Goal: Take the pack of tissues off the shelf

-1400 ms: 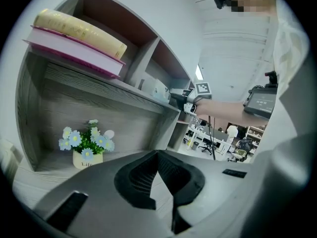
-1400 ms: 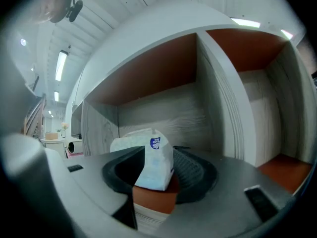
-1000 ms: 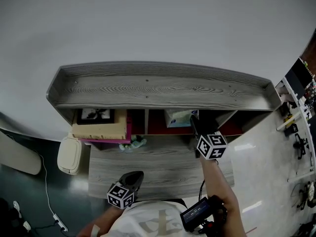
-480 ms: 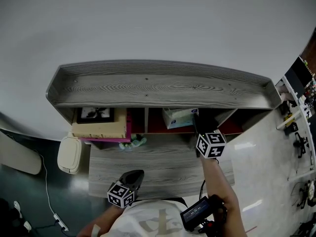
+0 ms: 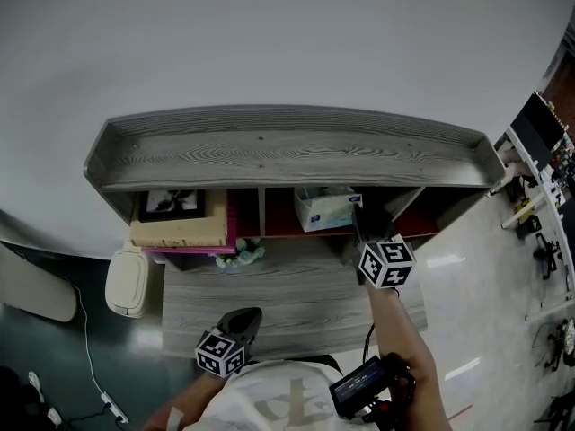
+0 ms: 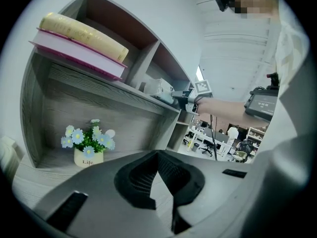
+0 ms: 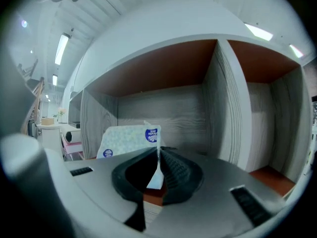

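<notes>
Pack of tissues sits in the shelf's middle bay. My right tongs are closing on its thin wrapper fin, the easiest hold for pulling. Left tongs are clenched and empty, parked by the tabletop edge.

I count one long grey wood-grain shelf unit at the far wall. In it there is one soft white pack of tissues with blue round marks. At the left are two books, one thick cream book lying on one flat pink book, and one black-framed picture. There is one small white pot of blue and white flowers. One cream lidded bin stands on the floor, far left.
</notes>
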Demonstrator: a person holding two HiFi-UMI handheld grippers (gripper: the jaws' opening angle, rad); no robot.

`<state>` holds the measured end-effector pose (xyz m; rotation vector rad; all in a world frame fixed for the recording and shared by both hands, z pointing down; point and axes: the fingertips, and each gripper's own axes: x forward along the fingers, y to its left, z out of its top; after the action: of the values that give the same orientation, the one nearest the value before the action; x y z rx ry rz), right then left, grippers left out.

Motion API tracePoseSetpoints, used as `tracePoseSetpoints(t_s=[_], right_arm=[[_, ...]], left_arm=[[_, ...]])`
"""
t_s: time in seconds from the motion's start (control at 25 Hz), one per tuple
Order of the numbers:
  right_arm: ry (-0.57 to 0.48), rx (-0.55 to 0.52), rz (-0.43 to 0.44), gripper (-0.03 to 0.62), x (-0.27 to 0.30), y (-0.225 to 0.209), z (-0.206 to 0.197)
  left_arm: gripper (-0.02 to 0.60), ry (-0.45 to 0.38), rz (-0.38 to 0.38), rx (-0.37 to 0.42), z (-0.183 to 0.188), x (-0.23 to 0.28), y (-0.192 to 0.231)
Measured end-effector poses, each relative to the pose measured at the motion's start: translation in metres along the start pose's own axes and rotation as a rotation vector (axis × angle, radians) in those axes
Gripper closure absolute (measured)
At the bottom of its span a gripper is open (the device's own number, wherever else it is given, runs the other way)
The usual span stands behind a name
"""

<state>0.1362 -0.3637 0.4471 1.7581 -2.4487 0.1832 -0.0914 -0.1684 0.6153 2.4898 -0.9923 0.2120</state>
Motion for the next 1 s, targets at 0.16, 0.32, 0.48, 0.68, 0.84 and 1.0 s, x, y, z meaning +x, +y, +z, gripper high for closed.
tracePoseSetpoints(t_s=[0.16,0.32,0.48,0.68,0.84,1.0], right_arm=[[-0.031,0.004,0.005,0.574,-0.013,0.000,0.004],[-0.064,0.008,0.011,0.576,-0.025,0.000,0.006],[-0.105,0.013,0.019,0.577,-0.037,0.000,0.010],[-0.138,0.020,0.031,0.577,-0.051,-0.001,0.012],[-0.149,0.027,0.042,0.577,-0.062,-0.002,0.010],[-0.147,0.030,0.035,0.577,-0.078,-0.005,0.003]], left_arm=[[0.578,0.003,-0.014,0.008,-0.002,0.000,-0.005],[0.578,0.006,-0.030,0.019,-0.003,0.000,-0.010],[0.578,0.012,-0.042,0.028,-0.004,0.000,-0.015],[0.578,0.019,-0.049,0.035,-0.006,-0.002,-0.019],[0.578,0.024,-0.060,0.041,-0.006,0.000,-0.024],[0.578,0.027,-0.081,0.049,-0.006,0.003,-0.030]])
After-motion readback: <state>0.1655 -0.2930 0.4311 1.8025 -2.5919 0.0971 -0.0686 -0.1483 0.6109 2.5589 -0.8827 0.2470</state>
